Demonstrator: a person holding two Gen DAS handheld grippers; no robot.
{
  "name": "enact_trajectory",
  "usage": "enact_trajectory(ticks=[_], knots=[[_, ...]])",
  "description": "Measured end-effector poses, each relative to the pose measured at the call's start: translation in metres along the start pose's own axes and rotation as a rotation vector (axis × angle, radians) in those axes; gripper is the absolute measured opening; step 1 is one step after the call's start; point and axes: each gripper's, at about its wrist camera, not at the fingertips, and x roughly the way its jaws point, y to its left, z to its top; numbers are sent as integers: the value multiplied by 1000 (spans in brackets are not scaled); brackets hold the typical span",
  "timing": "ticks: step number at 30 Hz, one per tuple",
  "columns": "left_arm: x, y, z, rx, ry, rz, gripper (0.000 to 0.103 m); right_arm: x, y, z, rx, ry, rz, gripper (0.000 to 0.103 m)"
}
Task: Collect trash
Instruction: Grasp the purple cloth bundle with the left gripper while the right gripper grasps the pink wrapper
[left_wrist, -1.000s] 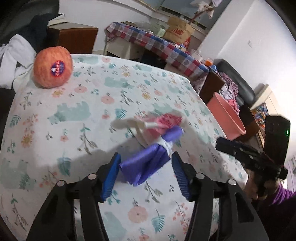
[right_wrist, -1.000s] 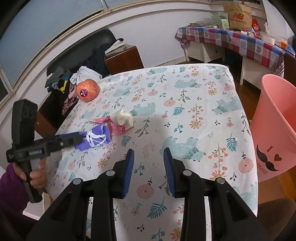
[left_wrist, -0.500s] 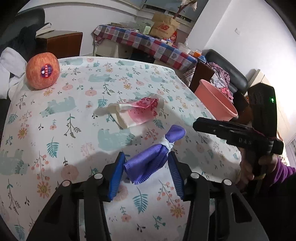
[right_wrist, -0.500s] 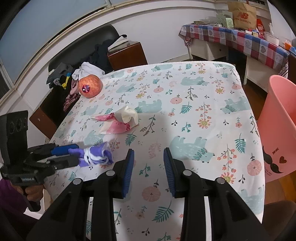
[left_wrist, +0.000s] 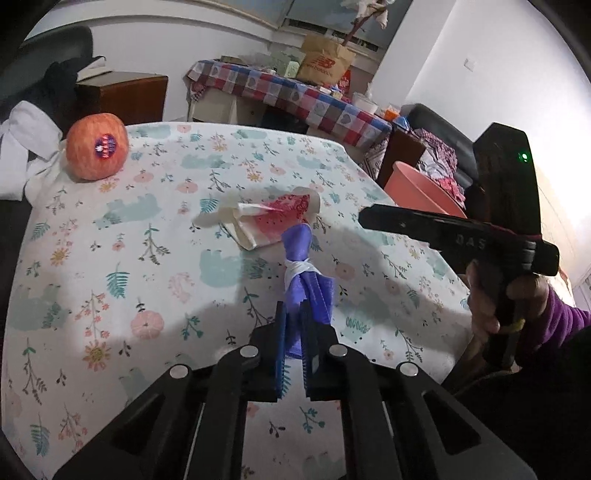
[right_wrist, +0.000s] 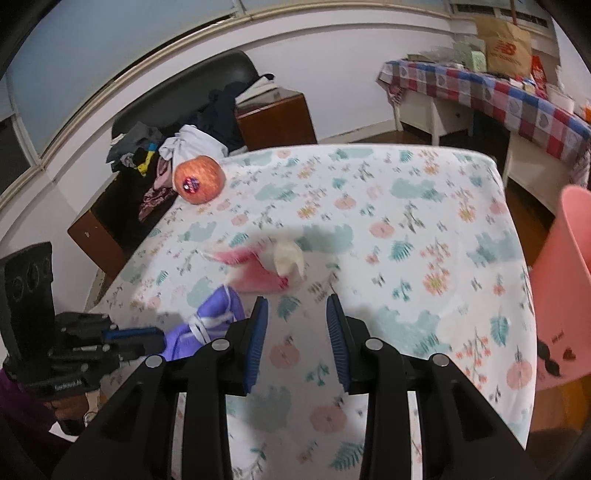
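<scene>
While my left gripper (left_wrist: 293, 354) pinched the purple wrapper (left_wrist: 308, 280) off the table (left_wrist: 92, 258), my right gripper (right_wrist: 297, 339) gaped empty, the pink bin (right_wrist: 565, 288) past the table's right edge seeming next.

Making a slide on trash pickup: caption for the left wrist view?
Left tool grips purple wrapper above floral table.

Trash and fruit on the table (left_wrist: 110, 229)

From the left gripper (left_wrist: 293, 347), the tied bag (left_wrist: 308, 280) sits between its fingers at 12 o'clock, the wrapper (left_wrist: 273, 221) just beyond it, the apple (left_wrist: 96, 146) at 10 o'clock, the bin (left_wrist: 424, 188) off-table at 2 o'clock.
</scene>
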Motion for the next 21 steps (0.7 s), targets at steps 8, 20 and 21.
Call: enact_trajectory(ticks=[8,20,21], knots=[[-18,7,-3,-43,-30,26,6,25,16,18,-86,12,10,34],[-21,9,-6,-62,-30,29,6,48,25,18,-167,48,15,18],[-20,8,-6,-62,-30,29,6,48,25,18,-166,50,15,18]])
